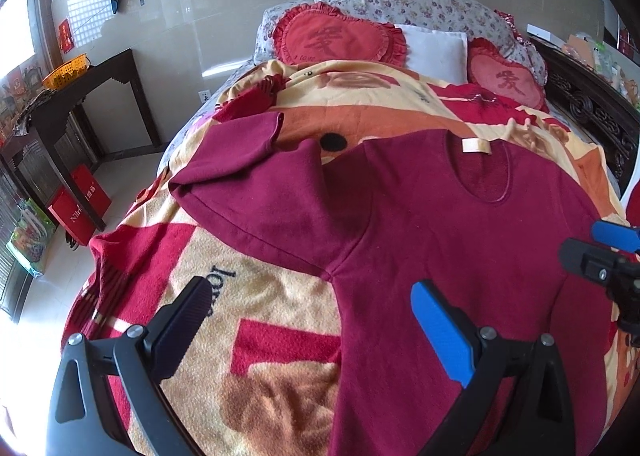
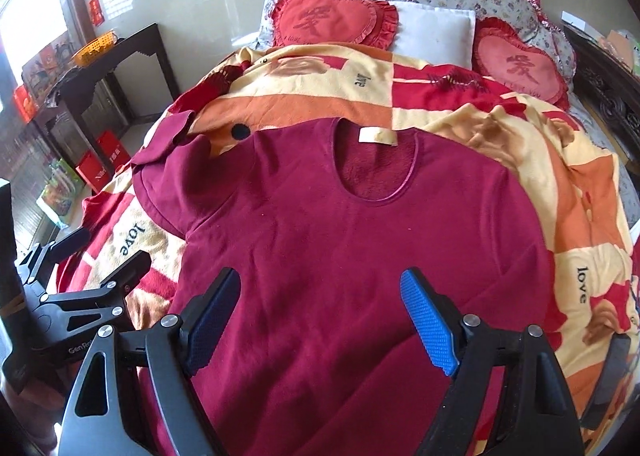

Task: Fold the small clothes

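One maroon long-sleeved top (image 2: 360, 224) lies flat on the patterned blanket (image 2: 520, 128), filling the middle of both frames. Its long axis runs from bottom to top of the picture, the neckline with its pale label (image 2: 378, 136) toward the pillows. One sleeve (image 1: 248, 184) bends off to the upper left. Two tongs show: the left gripper (image 1: 312, 316) hangs over the top's left edge, the right gripper (image 2: 320, 316) over its lower body; both stand wide apart, holding nothing. Two heart cushions (image 2: 328, 20) flank one white pillow (image 2: 436, 36).
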The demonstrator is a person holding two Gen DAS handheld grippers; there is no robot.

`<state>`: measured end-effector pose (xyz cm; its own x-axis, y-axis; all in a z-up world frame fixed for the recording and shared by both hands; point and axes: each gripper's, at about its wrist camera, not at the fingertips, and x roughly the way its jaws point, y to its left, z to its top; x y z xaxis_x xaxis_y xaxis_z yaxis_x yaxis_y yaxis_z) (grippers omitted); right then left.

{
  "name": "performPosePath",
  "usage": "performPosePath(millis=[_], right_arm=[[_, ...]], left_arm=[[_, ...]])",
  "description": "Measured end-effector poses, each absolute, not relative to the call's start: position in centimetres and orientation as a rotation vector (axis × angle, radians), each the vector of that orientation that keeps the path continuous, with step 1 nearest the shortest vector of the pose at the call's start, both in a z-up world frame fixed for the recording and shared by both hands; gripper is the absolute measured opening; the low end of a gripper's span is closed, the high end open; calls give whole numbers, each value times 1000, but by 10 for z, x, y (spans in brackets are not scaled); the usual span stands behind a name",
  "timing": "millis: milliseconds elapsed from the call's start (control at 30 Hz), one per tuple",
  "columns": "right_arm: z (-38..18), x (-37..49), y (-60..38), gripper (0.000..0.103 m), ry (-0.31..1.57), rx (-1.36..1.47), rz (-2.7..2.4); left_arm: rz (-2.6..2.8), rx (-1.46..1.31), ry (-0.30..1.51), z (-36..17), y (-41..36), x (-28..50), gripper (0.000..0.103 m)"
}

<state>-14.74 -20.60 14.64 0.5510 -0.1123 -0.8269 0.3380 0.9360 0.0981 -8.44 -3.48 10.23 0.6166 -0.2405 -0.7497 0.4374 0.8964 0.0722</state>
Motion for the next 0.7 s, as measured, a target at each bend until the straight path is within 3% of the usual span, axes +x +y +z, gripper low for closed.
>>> performPosePath(millis=[700], right_arm=[[120, -91, -190, 63, 987, 267, -236]], left_arm=[[-345, 231, 863, 83, -25, -40, 102]])
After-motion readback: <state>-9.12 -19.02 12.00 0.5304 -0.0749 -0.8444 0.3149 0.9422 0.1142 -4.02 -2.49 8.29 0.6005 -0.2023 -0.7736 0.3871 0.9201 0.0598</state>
